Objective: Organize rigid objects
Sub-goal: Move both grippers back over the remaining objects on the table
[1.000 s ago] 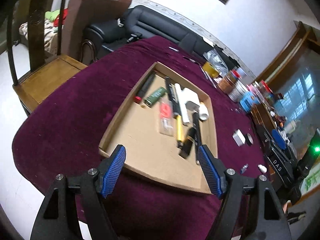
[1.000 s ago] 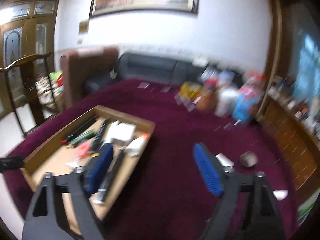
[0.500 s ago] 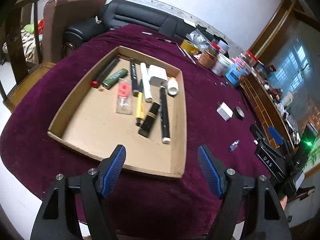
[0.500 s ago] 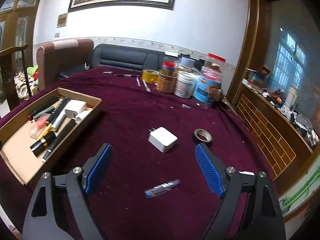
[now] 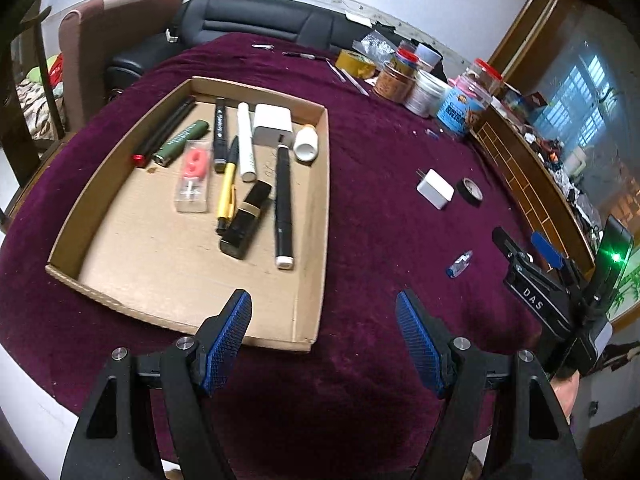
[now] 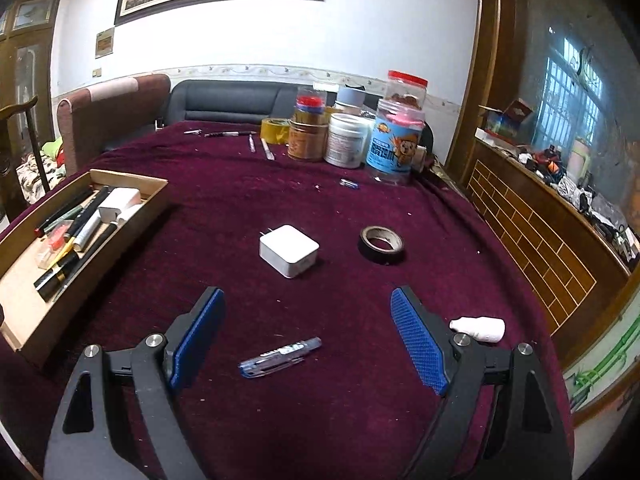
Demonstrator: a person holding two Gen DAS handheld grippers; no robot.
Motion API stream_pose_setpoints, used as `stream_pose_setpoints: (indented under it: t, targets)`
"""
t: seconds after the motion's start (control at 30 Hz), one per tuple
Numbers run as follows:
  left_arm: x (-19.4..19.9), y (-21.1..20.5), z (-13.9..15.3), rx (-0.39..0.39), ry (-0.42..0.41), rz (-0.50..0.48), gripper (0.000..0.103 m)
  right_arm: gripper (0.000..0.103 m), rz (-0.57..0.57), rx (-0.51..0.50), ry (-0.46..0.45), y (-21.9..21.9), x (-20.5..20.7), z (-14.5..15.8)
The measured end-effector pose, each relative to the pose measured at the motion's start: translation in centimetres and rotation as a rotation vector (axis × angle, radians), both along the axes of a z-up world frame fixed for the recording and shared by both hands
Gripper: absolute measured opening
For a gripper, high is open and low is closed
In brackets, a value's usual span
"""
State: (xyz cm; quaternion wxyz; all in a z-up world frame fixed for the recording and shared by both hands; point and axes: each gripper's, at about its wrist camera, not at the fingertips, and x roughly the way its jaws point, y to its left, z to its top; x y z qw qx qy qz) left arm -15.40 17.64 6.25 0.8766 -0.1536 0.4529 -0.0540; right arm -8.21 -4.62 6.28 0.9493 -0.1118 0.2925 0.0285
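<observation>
A cardboard tray (image 5: 120, 288) on the purple tablecloth holds several pens, markers, a white charger and a small bottle; it shows at the left in the right wrist view (image 6: 24, 332). Loose on the cloth lie a white charger (image 6: 289, 250) (image 5: 435, 189), a black tape roll (image 6: 381, 244) (image 5: 470, 189), a small blue tube (image 6: 280, 357) (image 5: 459, 264) and a small white bottle (image 6: 478, 328). My left gripper (image 5: 323, 344) is open and empty above the tray's near right corner. My right gripper (image 6: 306, 340) is open and empty, just above the blue tube.
Several jars (image 6: 394, 140) and a yellow tape roll (image 6: 275, 130) stand at the table's far side with a few pens (image 6: 228, 134). A sofa (image 5: 256, 20) and chair lie beyond. A wooden cabinet (image 6: 540, 216) runs along the right.
Both grippers have swung right and steadied. The left view now centres on the tray's right corner; the right gripper has come lower over the blue tube. Both stayed open.
</observation>
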Motion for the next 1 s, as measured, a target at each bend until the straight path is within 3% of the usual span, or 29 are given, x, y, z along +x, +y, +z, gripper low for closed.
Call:
stream_pose_setpoints:
  t: [0.57, 0.77, 1.0]
  targets:
    - [1.0, -2.2, -0.4, 0.007, 0.023, -0.062, 0.069, 0.085, -0.068, 0.046, 0.054, -4.0, 2.3, -0.3]
    - [1.8, -4.6, 0.0, 0.012, 0.013, -0.136, 0.069, 0.085, -0.185, 0.064, 0.097, -8.7, 7.3, 1.1]
    - [4.8, -8.0, 0.9, 0.041, -0.001, -0.181, 0.069, 0.085, -0.201, 0.165, 0.077, -10.3, 12.1, 1.4]
